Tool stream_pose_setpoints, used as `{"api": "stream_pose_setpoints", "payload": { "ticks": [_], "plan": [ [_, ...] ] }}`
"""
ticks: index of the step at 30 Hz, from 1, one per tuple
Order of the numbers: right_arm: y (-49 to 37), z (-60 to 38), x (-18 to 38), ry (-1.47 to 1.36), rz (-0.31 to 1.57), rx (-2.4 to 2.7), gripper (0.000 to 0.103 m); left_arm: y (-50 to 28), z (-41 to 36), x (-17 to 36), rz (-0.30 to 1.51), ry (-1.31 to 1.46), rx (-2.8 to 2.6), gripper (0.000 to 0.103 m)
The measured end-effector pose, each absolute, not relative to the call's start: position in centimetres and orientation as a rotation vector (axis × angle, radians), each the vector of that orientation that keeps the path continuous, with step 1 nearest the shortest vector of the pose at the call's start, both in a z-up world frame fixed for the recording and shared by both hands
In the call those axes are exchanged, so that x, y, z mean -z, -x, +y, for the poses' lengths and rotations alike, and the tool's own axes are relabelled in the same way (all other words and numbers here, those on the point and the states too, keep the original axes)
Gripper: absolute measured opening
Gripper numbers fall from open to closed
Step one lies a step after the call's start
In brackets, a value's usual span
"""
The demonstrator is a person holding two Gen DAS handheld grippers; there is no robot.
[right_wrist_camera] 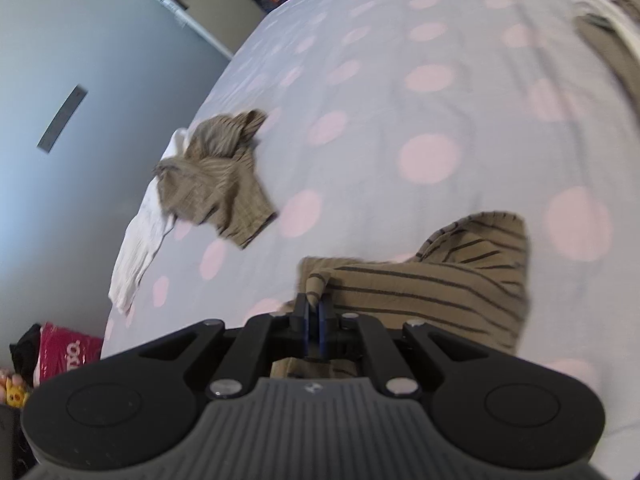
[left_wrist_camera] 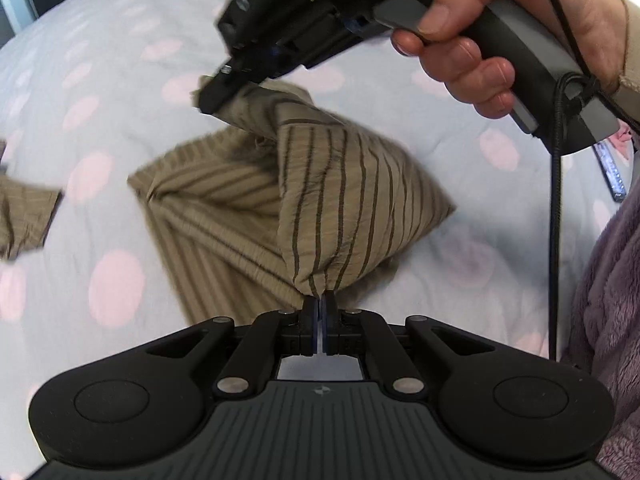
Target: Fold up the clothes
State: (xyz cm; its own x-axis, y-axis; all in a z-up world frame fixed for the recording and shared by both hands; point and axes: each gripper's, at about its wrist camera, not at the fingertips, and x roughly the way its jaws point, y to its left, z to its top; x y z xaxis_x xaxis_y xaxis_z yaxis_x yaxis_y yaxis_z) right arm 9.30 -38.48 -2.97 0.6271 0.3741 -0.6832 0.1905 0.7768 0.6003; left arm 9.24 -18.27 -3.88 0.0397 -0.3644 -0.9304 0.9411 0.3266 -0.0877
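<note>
A tan garment with dark stripes (left_wrist_camera: 340, 196) hangs lifted off the bed, held at two corners. My left gripper (left_wrist_camera: 319, 300) is shut on its near corner. In the left wrist view the right gripper (left_wrist_camera: 212, 96), carried by a hand (left_wrist_camera: 472, 40), pinches the far corner up at the top. From the right wrist view, my right gripper (right_wrist_camera: 314, 306) is shut on a bunched corner of the same striped garment (right_wrist_camera: 440, 280), which trails to the right beneath it.
The bed is covered by a pale blue sheet with pink dots (right_wrist_camera: 400, 100). A crumpled tan garment (right_wrist_camera: 224, 176) lies on a white cloth (right_wrist_camera: 140, 240) near the bed's left edge. Another tan piece (left_wrist_camera: 20, 216) lies at left. A purple fleece sleeve (left_wrist_camera: 608, 300) is at right.
</note>
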Motion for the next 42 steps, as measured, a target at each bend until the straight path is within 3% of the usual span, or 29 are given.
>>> {"api": "stream_pose_setpoints", "payload": {
  "ticks": [3, 5, 7, 9, 18, 20, 22, 25, 33, 42],
  "plan": [
    [-10.3, -36.1, 3.9, -0.659, 0.929, -0.142, 0.006, -10.1, -16.9, 4.9, 1.126, -0.67, 1.102, 0.0],
    [-10.5, -35.0, 4.6, -0.627, 0.95, -0.144, 0.013, -10.5, -16.4, 5.3, 1.135, -0.668, 1.093, 0.0],
    [-10.5, -34.6, 4.7, -0.595, 0.951, -0.144, 0.032, -10.8, -16.0, 5.6, 1.136, -0.674, 1.078, 0.0],
    [-10.4, -34.5, 4.3, -0.562, 0.941, -0.137, 0.036, -11.1, -15.7, 5.8, 1.143, -0.663, 1.073, 0.0],
    [-6.9, -38.8, 0.6, -0.503, 0.845, -0.053, 0.039, -11.5, -14.2, 3.4, 1.09, -0.543, 1.05, 0.003],
    [-5.8, -39.3, 0.4, -0.495, 0.85, -0.03, 0.038, -11.9, -14.1, 2.7, 1.085, -0.497, 1.04, 0.01],
    [-4.8, -39.7, 0.2, -0.485, 0.855, -0.007, 0.031, -12.4, -13.9, 2.2, 1.08, -0.44, 1.015, 0.026],
    [-3.2, -39.4, 0.6, -0.428, 0.891, 0.032, 0.03, -13.5, -13.6, 1.9, 1.087, -0.327, 0.965, 0.047],
    [-1.0, -36.2, 5.2, -0.328, 0.978, 0.036, 0.03, -16.6, -13.9, 4.0, 1.192, -0.093, 0.921, 0.053],
    [-2.0, -34.1, 7.9, -0.288, 0.983, -0.032, 0.033, -17.3, -15.6, 6.9, 1.23, -0.14, 0.887, 0.054]
  ]
}}
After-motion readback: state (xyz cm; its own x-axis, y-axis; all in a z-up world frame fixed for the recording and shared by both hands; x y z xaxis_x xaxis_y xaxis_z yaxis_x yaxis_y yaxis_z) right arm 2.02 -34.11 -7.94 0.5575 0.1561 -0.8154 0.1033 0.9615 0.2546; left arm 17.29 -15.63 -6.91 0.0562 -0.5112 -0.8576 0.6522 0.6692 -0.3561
